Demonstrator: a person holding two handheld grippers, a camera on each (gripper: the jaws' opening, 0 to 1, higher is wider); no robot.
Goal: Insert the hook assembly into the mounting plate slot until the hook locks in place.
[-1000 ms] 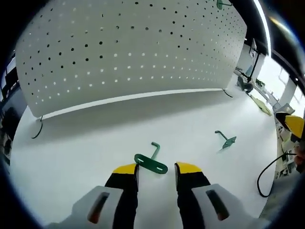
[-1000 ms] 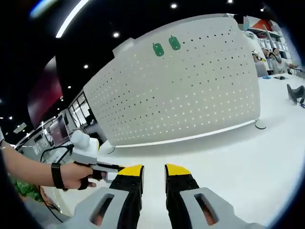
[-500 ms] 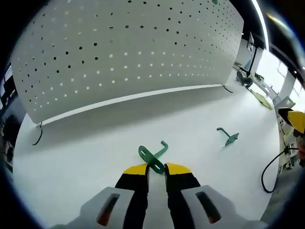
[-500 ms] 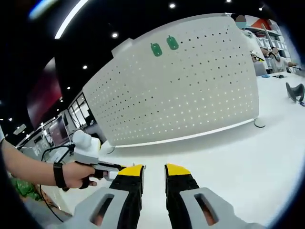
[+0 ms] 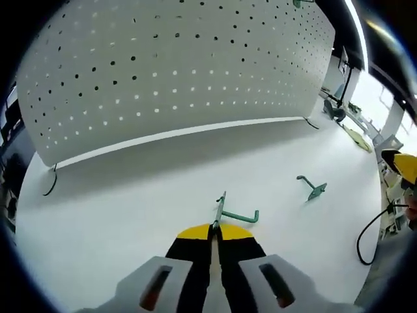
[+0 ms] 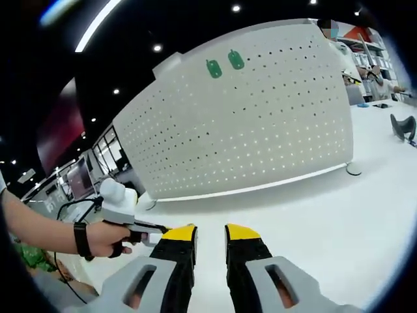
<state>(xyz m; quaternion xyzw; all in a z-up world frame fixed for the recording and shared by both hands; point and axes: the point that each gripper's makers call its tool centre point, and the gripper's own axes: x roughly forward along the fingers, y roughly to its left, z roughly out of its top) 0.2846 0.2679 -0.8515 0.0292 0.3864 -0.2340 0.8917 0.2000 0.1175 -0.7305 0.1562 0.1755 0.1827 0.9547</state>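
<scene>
In the left gripper view, your left tool [image 5: 212, 229] has its yellow-tipped jaws pressed together on the flat plate of a green hook [image 5: 229, 211]. The plate stands edge-on between the tips, and the hook's bent rod sticks out to the right just above the white worktop [image 5: 130, 208]. Whether the hook rests on the surface or is lifted clear of it you cannot tell.

Further along the worktop and to the right, well apart from the held one, a second green hook [image 5: 311, 188] lies on its own. At the right edge of the same view a black cable [image 5: 369, 233] loops over the worktop, and the yellow tip of your other tool peeks in above it.

Beyond both hooks stands the white pegboard [image 5: 176, 65], upright on small feet at the far side of the worktop, its face dotted with rows of holes.

In the right gripper view, your right tool [image 6: 210, 233] has its jaws apart with nothing between them, held above the bare worktop. To its left, your hand [image 6: 104, 238] grips the handle of the left tool, with a black band around the wrist. Further back, the pegboard rises with two green plates [image 6: 225, 64] mounted side by side near its top edge. Behind it the ceiling is dark with small round lights.
</scene>
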